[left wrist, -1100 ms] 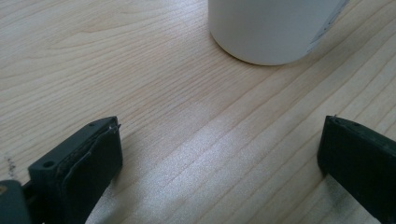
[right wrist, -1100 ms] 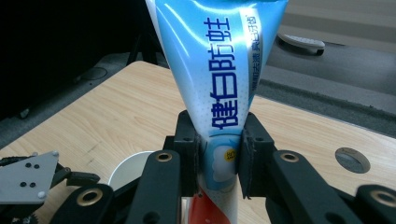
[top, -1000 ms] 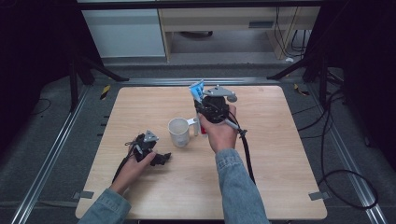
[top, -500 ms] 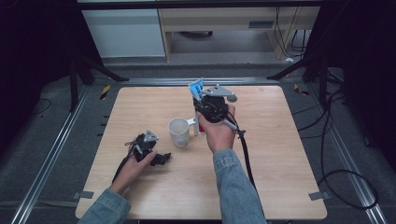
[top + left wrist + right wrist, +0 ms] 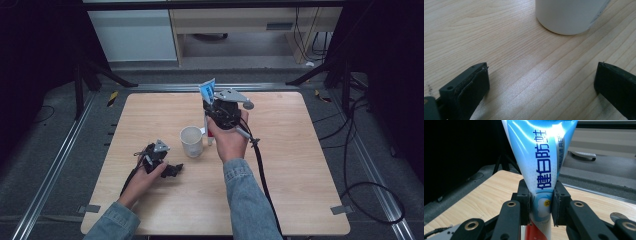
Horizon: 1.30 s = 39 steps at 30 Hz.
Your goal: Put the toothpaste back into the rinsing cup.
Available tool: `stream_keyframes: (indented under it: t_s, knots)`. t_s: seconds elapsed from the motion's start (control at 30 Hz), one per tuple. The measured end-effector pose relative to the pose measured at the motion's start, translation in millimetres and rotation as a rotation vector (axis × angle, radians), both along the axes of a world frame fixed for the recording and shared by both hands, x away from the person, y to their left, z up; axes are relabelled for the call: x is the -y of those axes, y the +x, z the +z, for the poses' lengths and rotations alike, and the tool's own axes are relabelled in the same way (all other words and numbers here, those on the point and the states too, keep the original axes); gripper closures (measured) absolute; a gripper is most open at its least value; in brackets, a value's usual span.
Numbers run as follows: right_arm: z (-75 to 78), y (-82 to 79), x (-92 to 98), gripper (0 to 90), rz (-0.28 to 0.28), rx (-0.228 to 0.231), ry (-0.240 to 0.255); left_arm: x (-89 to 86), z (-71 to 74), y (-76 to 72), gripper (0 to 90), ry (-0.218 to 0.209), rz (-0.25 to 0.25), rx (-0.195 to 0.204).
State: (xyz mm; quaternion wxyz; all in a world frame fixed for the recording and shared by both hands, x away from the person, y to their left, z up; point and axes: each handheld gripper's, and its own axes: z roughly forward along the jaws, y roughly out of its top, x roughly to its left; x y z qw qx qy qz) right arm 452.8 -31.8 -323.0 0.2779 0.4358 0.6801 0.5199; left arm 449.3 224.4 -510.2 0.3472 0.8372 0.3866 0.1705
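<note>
My right gripper (image 5: 541, 202) is shut on a blue-and-white toothpaste tube (image 5: 541, 162) with a red lower end, held upright above the table. From above, that gripper (image 5: 220, 107) hangs just right of a white mug (image 5: 191, 141), with the tube's flat end (image 5: 207, 90) sticking up and its red end (image 5: 209, 132) pointing down beside the mug. My left gripper (image 5: 172, 170) rests on the table at the front left, jaws wide open with nothing between them. In the left gripper view the mug's base (image 5: 570, 15) stands a short way ahead of the open jaws.
The wooden table (image 5: 300, 175) has bare room on its right half and along the back. A black cable (image 5: 260, 165) trails from the right gripper toward the front edge. Metal rails, dark floor and a white cabinet (image 5: 135, 35) lie beyond the table.
</note>
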Motion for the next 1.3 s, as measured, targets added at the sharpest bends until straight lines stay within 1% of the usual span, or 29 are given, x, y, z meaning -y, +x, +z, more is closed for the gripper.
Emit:
stream_keyframes:
  t_s: [0.1, 0.33, 0.7, 0.87, 0.93, 1.0, 1.3]
  knots:
    - [2.2, 0.5, -1.4, 72.3, 0.0, 0.003, 0.012, 0.0, 0.0, 0.0, 0.0, 0.0, 0.0, 0.0]
    - [6.1, 1.8, -6.0, 72.2, -0.005, 0.024, 0.012, 0.0, 0.0, 0.0, 0.0, 0.0, 0.0, 0.0]
    - [7.9, 1.6, -5.7, 72.2, -0.007, 0.044, 0.006, 0.0, 0.0, 0.0, 0.0, 0.0, 0.0, 0.0]
    - [11.1, 2.5, -8.3, 72.2, -0.007, 0.059, 0.014, 0.1, 0.0, 0.0, 0.0, -0.001, 0.001, 0.0]
    - [11.5, 3.3, -9.5, 72.2, -0.006, 0.066, 0.021, -0.1, 0.1, 0.0, 0.0, 0.002, -0.002, -0.001]
    - [11.3, 3.9, -10.0, 72.2, -0.007, 0.071, 0.018, -0.1, 0.1, 0.0, 0.0, 0.002, -0.002, -0.001]
    - [9.6, 6.5, -17.6, 72.2, 0.005, 0.079, 0.029, -0.1, 0.1, 0.0, 0.0, 0.002, -0.002, -0.001]
